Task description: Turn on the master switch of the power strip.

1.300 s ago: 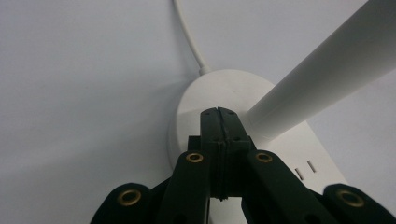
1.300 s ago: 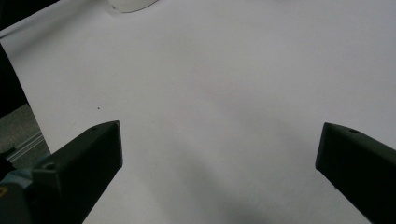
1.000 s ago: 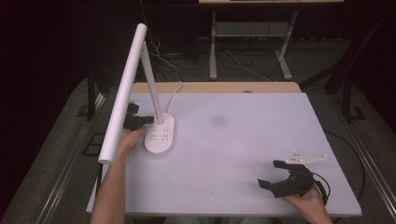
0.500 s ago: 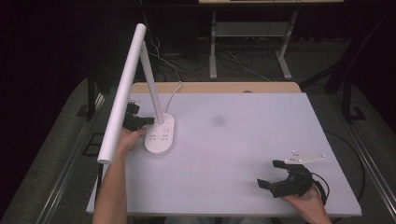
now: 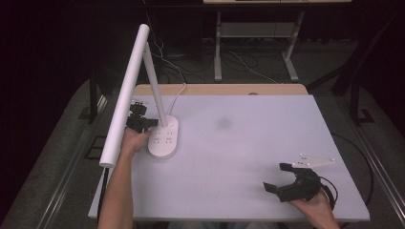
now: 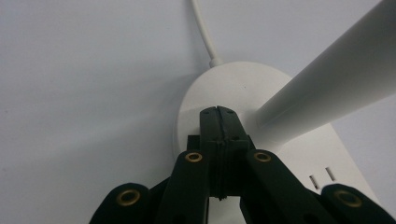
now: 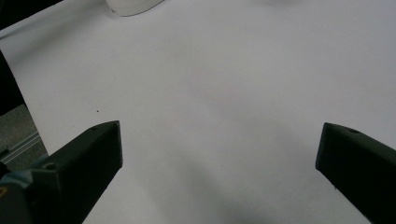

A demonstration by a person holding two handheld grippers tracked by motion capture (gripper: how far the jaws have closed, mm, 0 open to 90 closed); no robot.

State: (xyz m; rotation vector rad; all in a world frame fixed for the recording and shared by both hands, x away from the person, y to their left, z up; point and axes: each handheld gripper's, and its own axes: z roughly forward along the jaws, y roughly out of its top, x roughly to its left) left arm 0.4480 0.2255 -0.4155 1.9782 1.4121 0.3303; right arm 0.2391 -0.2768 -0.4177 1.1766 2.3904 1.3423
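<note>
A white desk lamp stands at the table's left, with its oval base (image 5: 163,139) flat on the top, a slanted stem (image 5: 154,78) and a long tube head (image 5: 125,95) reaching toward the front. My left gripper (image 5: 152,123) is shut with nothing between its jaws. In the left gripper view its tips (image 6: 218,113) are over the lamp base (image 6: 243,86), close beside the stem (image 6: 327,84); I cannot tell whether they touch the base. My right gripper (image 5: 277,177) rests near the front right, open and holding nothing; in the right gripper view its jaws (image 7: 219,140) stand wide over bare table.
The white table top (image 5: 248,143) has a wooden strip (image 5: 219,89) along its far edge. The lamp's white cable (image 5: 177,95) runs off the back. Behind the table are a metal frame (image 5: 218,47) and loose cables on the grey floor. A faint dark smudge (image 5: 222,123) marks the middle.
</note>
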